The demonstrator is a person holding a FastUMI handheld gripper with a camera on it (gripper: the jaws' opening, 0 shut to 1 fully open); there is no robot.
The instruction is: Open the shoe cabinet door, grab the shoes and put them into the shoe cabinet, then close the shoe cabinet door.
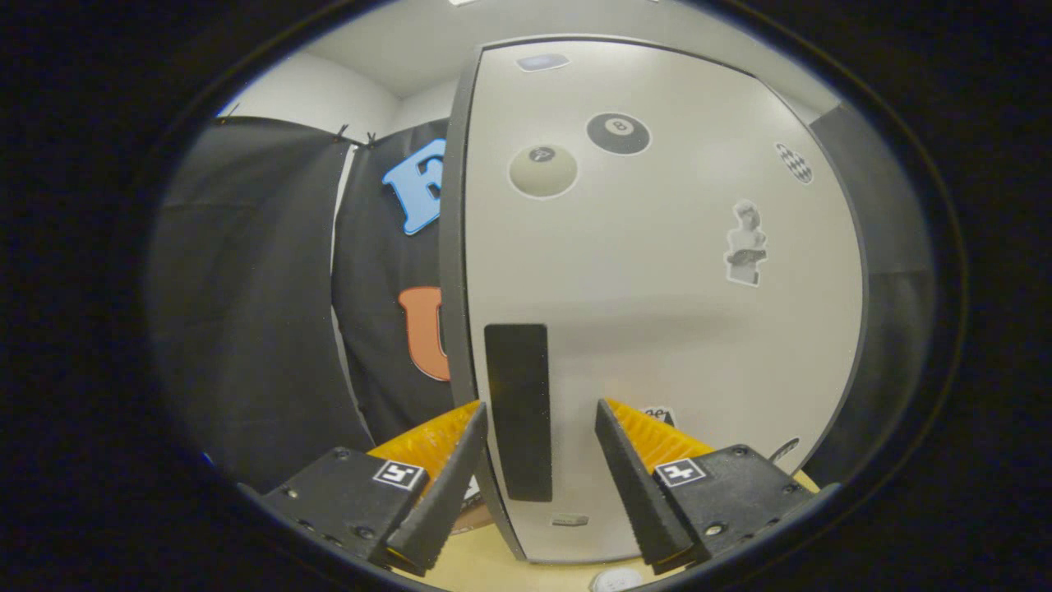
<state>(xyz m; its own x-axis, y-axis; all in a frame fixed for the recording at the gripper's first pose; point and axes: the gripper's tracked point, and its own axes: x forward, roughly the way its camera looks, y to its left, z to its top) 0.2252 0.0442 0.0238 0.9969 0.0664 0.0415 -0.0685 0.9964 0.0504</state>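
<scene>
The shoe cabinet door (657, 329) stands upright close in front of me, a pale panel with several stickers and a dark left edge (454, 247). A tall black handle (518, 411) is fixed near that edge. My gripper (540, 404) is open, and the handle stands between its two fingers. The left fingertip (472, 423) reaches about the door's dark edge, while the right fingertip (608, 419) lies over the door's face. Neither finger visibly presses on the handle. I cannot tell whether the door is ajar.
Black cloth (246, 312) hangs as the booth wall to the left of the door. A dark panel (892, 247) shows past the door's right side. A light wooden surface (493, 567) lies below the fingers, with a small white round thing (616, 580) on it.
</scene>
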